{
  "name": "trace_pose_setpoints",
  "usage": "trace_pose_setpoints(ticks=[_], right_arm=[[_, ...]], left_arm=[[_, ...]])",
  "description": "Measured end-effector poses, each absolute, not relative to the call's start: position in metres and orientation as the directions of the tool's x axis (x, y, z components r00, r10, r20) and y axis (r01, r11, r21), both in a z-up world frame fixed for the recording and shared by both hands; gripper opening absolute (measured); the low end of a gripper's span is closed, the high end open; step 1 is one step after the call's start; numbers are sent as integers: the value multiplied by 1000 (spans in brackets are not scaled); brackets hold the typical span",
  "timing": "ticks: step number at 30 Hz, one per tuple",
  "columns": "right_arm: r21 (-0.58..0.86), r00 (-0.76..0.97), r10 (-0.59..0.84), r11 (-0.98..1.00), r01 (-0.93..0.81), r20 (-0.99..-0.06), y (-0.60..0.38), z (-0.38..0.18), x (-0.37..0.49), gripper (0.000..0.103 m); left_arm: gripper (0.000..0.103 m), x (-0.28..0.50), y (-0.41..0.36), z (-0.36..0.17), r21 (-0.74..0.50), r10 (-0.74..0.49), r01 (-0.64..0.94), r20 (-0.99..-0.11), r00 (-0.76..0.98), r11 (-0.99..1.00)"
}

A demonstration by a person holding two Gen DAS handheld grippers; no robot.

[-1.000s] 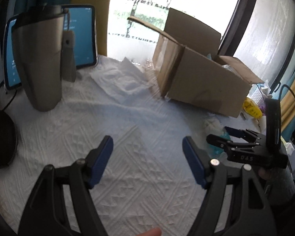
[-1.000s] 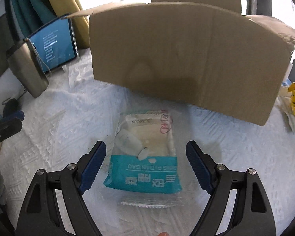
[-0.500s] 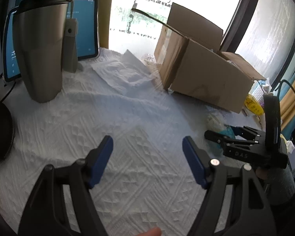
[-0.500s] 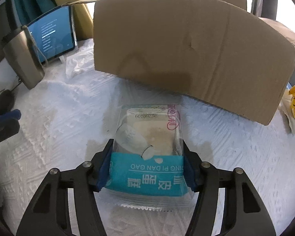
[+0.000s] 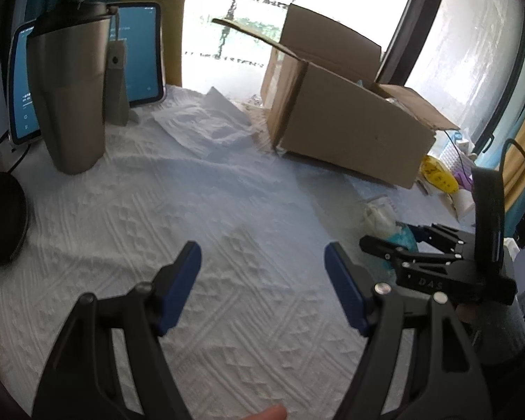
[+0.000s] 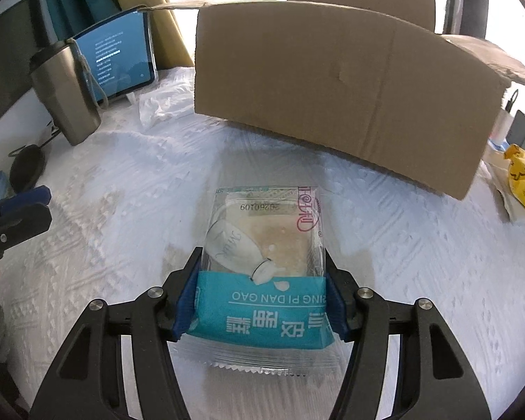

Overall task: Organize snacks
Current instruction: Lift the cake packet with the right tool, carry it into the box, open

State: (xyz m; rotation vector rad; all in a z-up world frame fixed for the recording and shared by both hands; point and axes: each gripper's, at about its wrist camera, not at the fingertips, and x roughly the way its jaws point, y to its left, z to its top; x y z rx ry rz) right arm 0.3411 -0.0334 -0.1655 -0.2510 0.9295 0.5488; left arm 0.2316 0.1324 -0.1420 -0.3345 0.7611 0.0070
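The right gripper (image 6: 260,297) grasps a sealed snack cake packet (image 6: 262,266), its blue pads (image 6: 184,306) pressed against both long sides of the wrapper's teal lower band after the jaws closed in on it over the past second. The packet, clear at the top with a pale cake showing through and teal with white lettering below, sits flat over a white textured cloth (image 6: 420,262); whether it rests on the cloth or is raised just off it cannot be judged from this angle. Just beyond the packet stands an open cardboard box (image 6: 346,94), its flaps up. To the box's left are a steel tumbler (image 6: 66,94) and a lit tablet (image 6: 119,59) propped behind it, with a yellow wrapper (image 6: 523,182) at the box's right end.

The left gripper (image 5: 262,280) hovers over bare cloth, its jaws spread apart with nothing between them. From its camera the right gripper (image 5: 395,241) appears at the right edge, the teal end of the packet (image 5: 402,236) showing between its fingers, near the box (image 5: 350,122).
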Motion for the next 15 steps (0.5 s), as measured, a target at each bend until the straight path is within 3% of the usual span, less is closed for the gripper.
trace_pose_setpoints(ticks=[15], right_arm=[[40, 500, 356, 843, -536, -789, -65, -150, 291, 64]], left_arm=[[74, 206, 98, -125, -270, -132, -70, -661, 739, 960]])
